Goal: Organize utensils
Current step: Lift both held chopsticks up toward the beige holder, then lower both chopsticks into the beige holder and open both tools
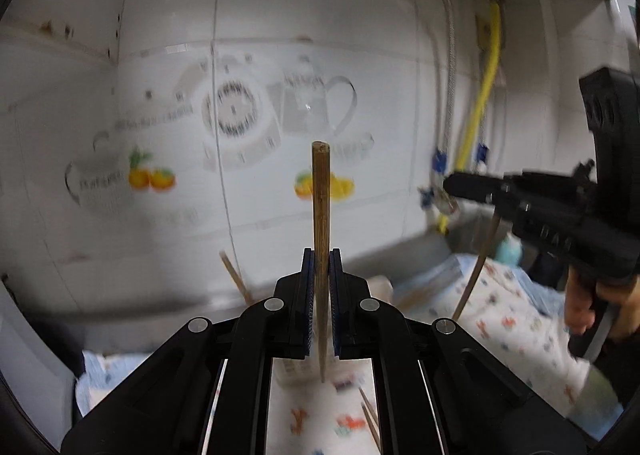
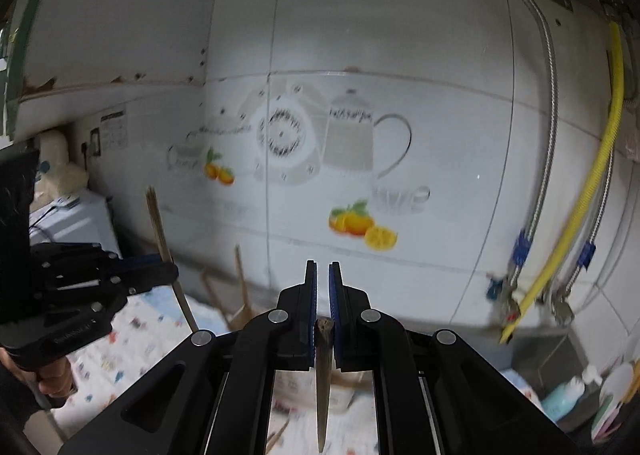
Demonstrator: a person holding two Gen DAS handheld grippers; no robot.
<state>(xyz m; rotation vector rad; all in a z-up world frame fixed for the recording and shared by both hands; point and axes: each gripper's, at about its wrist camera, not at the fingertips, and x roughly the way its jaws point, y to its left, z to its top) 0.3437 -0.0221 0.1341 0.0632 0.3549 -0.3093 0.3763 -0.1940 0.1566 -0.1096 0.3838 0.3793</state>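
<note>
In the left wrist view, the left gripper (image 1: 321,267) is clamped on a wooden chopstick (image 1: 321,215) that stands upright between its blue pads, its blunt end rising above the fingertips and its thin tip pointing down toward a patterned cloth (image 1: 500,319) below. More chopsticks (image 1: 370,415) lie on the cloth just below and to the right of the jaws. Another stick (image 1: 236,279) leans up just left of the fingertips. Far to the right, the right gripper (image 1: 450,183) is seen from the side, a dark chopstick (image 1: 478,263) slanting down from it toward the cloth.

In the right wrist view, the right gripper (image 2: 323,279) pinches that dark chopstick (image 2: 323,375) low between its fingers, the stick hanging downward. To the left, the left gripper (image 2: 170,273) holds its chopstick (image 2: 160,231) upright. Ahead stands a tiled wall (image 2: 360,35) printed with teapots and oranges.
</note>
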